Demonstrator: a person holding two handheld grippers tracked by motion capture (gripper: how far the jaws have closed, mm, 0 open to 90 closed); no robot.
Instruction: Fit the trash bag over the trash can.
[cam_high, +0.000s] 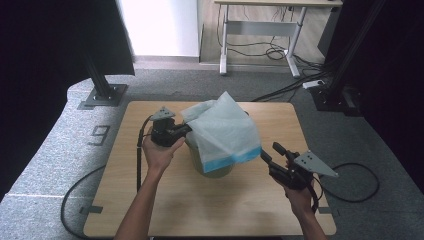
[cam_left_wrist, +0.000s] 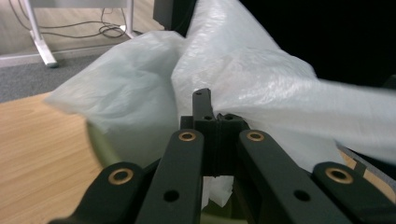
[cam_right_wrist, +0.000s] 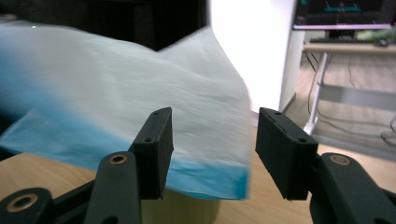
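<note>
- Left hand-held gripper (cam_high: 186, 131): jaws fully closed, pinching edge of the bag (cam_high: 225, 131) at the bin's (cam_high: 212, 169) left rim; in left gripper view pads are pressed together w/ thin film caught betw. them.
- Left hand (cam_high: 159, 152) wraps the gripper body from below, forearm coming in from bottom of high view; cable loops off worktop's left side.
- Right hand-held gripper (cam_high: 269, 154): jaws part-open, nothing held. Right gripper view: bag's blue-edged corner hangs in front of, partly betw., the two pads, but pads aren't pressing it – clear gap on right pad side.
- Right gripper sits just beside bag's lower right corner, near the blue hem, low over the worktop (cam_high: 210, 210); grey 3-cornered plate on top.
- Bag: translucent white plastic w/ blue band along one edge, draped over the bin and ballooning up to a peak; blurred in both gripper views.
- Bin: small, olive-green, round, standing upright approx. mid-worktop; mostly covered by bag, lower wall showing under the blue band.
- Worktop: light wood, on grey carpet (cam_high: 60, 150); a "9" marked on the carpet at left.
- Background: white-legged desk (cam_high: 260, 45) w/ cables under it, well apart from the worktop.
</note>
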